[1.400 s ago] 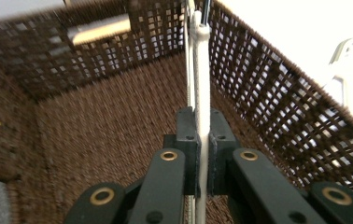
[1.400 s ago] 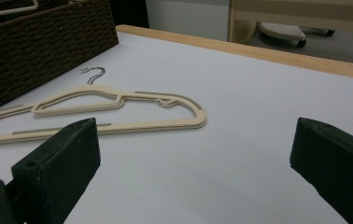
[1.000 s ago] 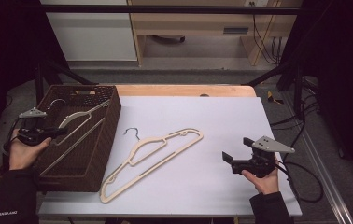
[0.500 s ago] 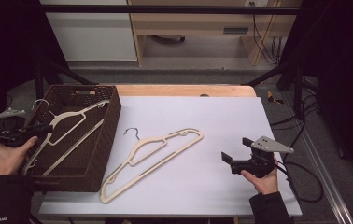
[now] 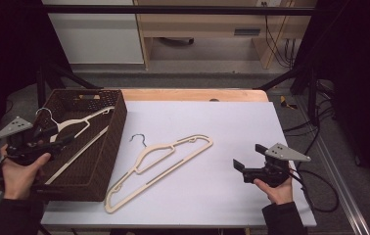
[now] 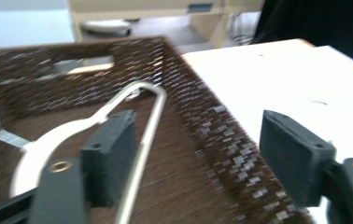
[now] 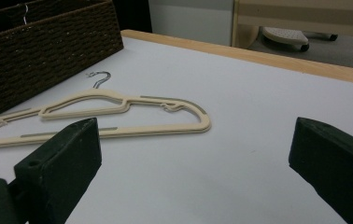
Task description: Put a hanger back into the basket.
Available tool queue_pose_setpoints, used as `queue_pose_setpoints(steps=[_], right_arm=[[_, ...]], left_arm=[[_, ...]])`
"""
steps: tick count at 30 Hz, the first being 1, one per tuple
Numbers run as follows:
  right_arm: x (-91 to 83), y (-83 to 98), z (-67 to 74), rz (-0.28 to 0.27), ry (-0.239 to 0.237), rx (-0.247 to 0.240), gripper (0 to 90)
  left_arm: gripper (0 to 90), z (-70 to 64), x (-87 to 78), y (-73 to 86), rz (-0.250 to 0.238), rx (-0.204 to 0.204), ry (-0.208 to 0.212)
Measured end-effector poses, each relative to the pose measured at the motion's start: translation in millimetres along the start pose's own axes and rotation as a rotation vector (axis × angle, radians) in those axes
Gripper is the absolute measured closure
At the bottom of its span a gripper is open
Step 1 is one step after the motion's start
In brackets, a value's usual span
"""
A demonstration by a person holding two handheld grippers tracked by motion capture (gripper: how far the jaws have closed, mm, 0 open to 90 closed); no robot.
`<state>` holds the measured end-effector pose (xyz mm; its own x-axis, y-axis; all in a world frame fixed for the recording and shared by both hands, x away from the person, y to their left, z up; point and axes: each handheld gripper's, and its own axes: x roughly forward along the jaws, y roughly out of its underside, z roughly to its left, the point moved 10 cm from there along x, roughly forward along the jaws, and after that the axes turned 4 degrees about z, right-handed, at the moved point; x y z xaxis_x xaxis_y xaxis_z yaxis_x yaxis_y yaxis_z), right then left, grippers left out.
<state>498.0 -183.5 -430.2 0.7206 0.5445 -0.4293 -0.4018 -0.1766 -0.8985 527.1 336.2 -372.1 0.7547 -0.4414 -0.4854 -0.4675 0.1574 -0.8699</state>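
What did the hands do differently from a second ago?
The left hand-held gripper has just opened its jaws, letting go of the hanger in the basket, and has pulled back toward the wicker basket's left edge. The right hand-held gripper stayed open and in place, and the hanger on the table did not move.

The white table (image 5: 251, 122) lies under the right claw (image 5: 247, 156) and runs on far ahead of it to a wooden edge (image 5: 193, 94). Beyond this edge, well apart from the left claw (image 5: 51, 137), stands a white cabinet (image 5: 95, 34). Black cables (image 5: 315, 132) lie on the floor near the right claw, at its outer side.
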Motion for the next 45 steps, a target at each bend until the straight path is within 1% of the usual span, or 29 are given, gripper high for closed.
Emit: queue_pose_setpoints(steps=[1, 2, 3, 4, 7, 8, 9, 10, 11, 13, 14, 15, 16, 18, 19, 20, 22, 24, 27, 28, 30, 34, 35, 37, 40, 41, 42, 44, 45], right_arm=[[-0.6, -0.4, -0.6, -0.002, 0.002, 0.001, 2.7], [-0.6, -0.4, -0.6, -0.002, 0.002, 0.001, 2.7], [-1.2, -0.8, -1.4, -0.003, 0.006, 0.007, 2.7], [-1.2, -0.8, -1.4, -0.003, 0.006, 0.007, 2.7], [-2.1, -1.2, -1.0, -0.006, 0.003, 0.007, 2.7], [-2.1, -1.2, -1.0, -0.006, 0.003, 0.007, 2.7], [-2.2, -1.3, -1.2, -0.006, 0.004, 0.009, 2.7], [-2.5, -1.4, -1.8, -0.007, 0.005, 0.006, 2.7], [-2.5, -1.4, -1.8, -0.007, 0.005, 0.006, 2.7], [-2.9, -1.8, -1.4, -0.009, 0.002, 0.008, 2.8], [-2.9, -1.8, -1.4, -0.009, 0.002, 0.008, 2.8], [-2.5, -1.8, -1.1, -0.009, 0.001, 0.008, 2.9], [-2.5, -1.8, -1.1, -0.009, 0.001, 0.008, 2.9], [-1.3, -0.8, -1.1, -0.002, 0.001, 0.006, 2.8], [-1.3, -0.8, -1.1, -0.002, 0.001, 0.006, 2.8], [-1.2, -0.8, -0.9, -0.002, 0.0, 0.007, 2.8], [-2.3, -1.8, -0.6, -0.008, -0.002, 0.008, 2.9], [-2.6, -1.8, -0.9, -0.008, -0.002, 0.008, 2.9], [-2.6, -1.5, -0.6, -0.008, -0.002, 0.008, 3.0], [-2.6, -1.5, -0.6, -0.008, -0.002, 0.008, 3.0], [-1.3, -0.9, 0.1, -0.006, -0.006, 0.007, 3.0], [-0.6, 0.2, 1.1, 0.0, -0.016, 0.002, 3.5], [-0.7, -0.1, 1.3, -0.002, -0.017, 0.004, 3.5], [-0.9, 0.1, 1.1, -0.001, -0.017, 0.001, 3.5], [-0.7, -0.2, 1.4, -0.002, -0.019, 0.002, 3.5], [-0.2, 0.0, 1.4, -0.001, -0.018, 0.002, 3.5], [-0.2, 0.0, 1.4, -0.001, -0.018, 0.002, 3.5], [0.5, 0.4, 1.8, 0.0, -0.018, 0.0, 3.5], [0.7, 0.8, 2.1, 0.001, -0.021, -0.005, 3.6]], left_arm=[[21.3, -15.6, 3.1, -3.1, -0.025, 0.016, 0.02], [19.5, -15.6, 3.1, -3.1, -0.025, 0.016, 0.02], [17.5, -30.8, 6.3, -4.6, -0.046, 0.031, 0.038], [16.6, -30.8, 6.3, -4.6, -0.046, 0.031, 0.038], [14.2, -57.5, 10.4, -5.8, -0.064, 0.055, 0.076], [13.3, -57.5, 10.4, -5.8, -0.064, 0.055, 0.076], [13.3, -64.6, 11.4, -6.7, -0.069, 0.064, 0.085], [12.0, -74.6, 13.4, -7.9, -0.065, 0.078, 0.096], [11.9, -74.6, 13.4, -7.9, -0.065, 0.078, 0.096], [11.4, -88.2, 17.1, -11.0, -0.07, 0.098, 0.114], [11.4, -93.1, 19.1, -12.1, -0.073, 0.097, 0.123], [10.7, -103.7, 24.4, -13.6, -0.069, 0.113, 0.136], [10.5, -103.7, 24.4, -13.6, -0.069, 0.113, 0.136], [10.5, -117.5, 34.0, -13.5, -0.054, 0.126, 0.16], [10.5, -117.5, 34.0, -13.5, -0.054, 0.126, 0.16], [10.5, -123.5, 38.3, -13.0, -0.044, 0.134, 0.17], [10.9, -134.2, 47.7, -12.4, -0.029, 0.16, 0.163], [11.9, -137.8, 50.6, -12.5, -0.031, 0.161, 0.163], [12.6, -152.3, 63.1, -10.0, -0.016, 0.163, 0.171], [13.5, -152.3, 63.1, -10.0, -0.016, 0.163, 0.171], [13.7, -160.7, 72.6, -5.6, 0.009, 0.174, 0.186], [14.6, -169.8, 94.0, 6.2, 0.071, 0.178, 0.187], [15.1, -169.8, 94.0, 6.2, 0.071, 0.178, 0.187], [15.3, -170.5, 102.6, 11.9, 0.092, 0.169, 0.183], [15.7, -170.3, 111.1, 18.0, 0.103, 0.158, 0.166], [16.5, -169.9, 117.9, 23.0, 0.112, 0.151, 0.153], [16.8, -169.9, 117.9, 23.0, 0.112, 0.151, 0.153], [17.3, -168.2, 125.0, 28.4, 0.129, 0.15, 0.143], [17.8, -166.3, 131.5, 34.0, 0.151, 0.14, 0.137]])
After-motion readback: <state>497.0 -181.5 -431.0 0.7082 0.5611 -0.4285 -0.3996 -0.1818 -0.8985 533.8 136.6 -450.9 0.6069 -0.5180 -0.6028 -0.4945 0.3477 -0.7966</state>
